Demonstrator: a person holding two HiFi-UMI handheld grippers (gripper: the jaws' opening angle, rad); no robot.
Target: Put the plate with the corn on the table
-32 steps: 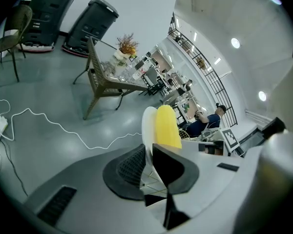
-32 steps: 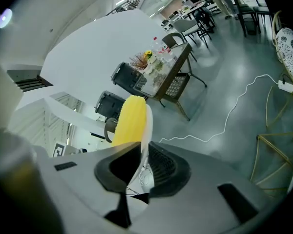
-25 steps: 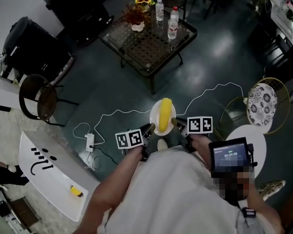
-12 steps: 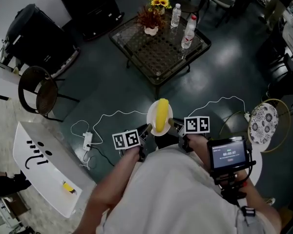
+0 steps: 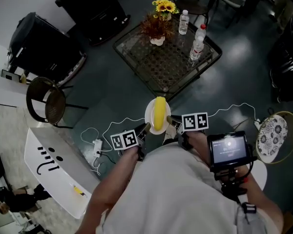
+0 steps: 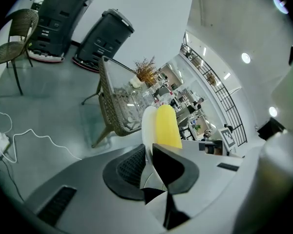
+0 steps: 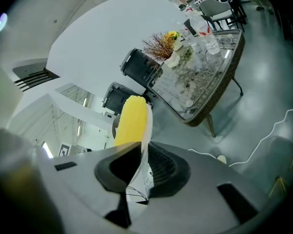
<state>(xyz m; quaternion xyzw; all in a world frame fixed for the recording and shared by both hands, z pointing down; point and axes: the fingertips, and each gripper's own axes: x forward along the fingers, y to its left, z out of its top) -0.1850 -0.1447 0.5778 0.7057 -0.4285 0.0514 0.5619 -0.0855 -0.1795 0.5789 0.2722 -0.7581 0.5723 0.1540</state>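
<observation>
Before the table (image 5: 156, 65), the left gripper (image 5: 145, 128) and right gripper (image 5: 170, 121) jaws pinch opposite rims of the plate (image 5: 148, 115).

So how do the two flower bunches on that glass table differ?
The sunflowers are bright yellow; the dried bunch is reddish-brown and twiggy. The sunflowers stand farther away, the dried bunch nearer the plate. Both stand on the glass table.

Left gripper (image 5: 144, 128): jaws clamped on the left rim of the plate (image 5: 149, 117).
Right gripper (image 5: 171, 121): jaws clamped on the opposite rim.
Forearms: both extended forward from the torso, converging, grippers near each other.
</observation>
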